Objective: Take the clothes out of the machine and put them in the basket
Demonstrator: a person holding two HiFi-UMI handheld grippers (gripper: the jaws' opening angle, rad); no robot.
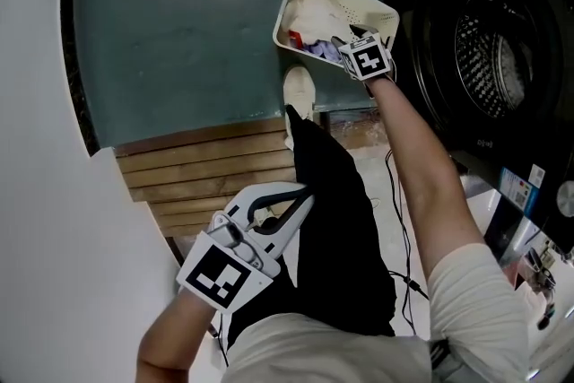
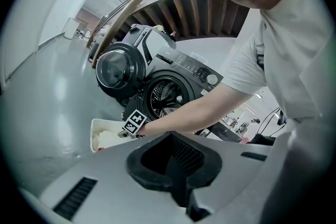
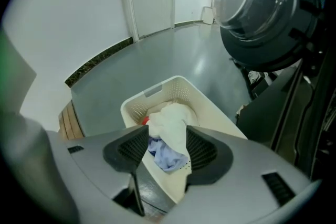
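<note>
A white perforated basket (image 1: 381, 12) stands on the grey-green floor beside the machine, with white and light-blue clothes (image 1: 316, 18) in it. My right gripper (image 1: 348, 47) hangs over the basket's near corner. In the right gripper view a white cloth (image 3: 170, 123) runs up from the basket (image 3: 157, 96) between the jaws, with a light-blue piece (image 3: 164, 156) below it; the right gripper (image 3: 168, 150) is shut on this bundle. My left gripper (image 1: 300, 198) is held back by the person's black trouser leg, shut and empty (image 2: 177, 168). The machine's drum (image 2: 167, 97) looks dark.
The black washing machine (image 1: 484, 58) stands right of the basket, its round door (image 3: 257, 13) swung open above it. A wooden slatted platform (image 1: 202, 175) lies left of the leg. A shoe (image 1: 299, 91) and a thin cable (image 1: 401, 229) are on the floor.
</note>
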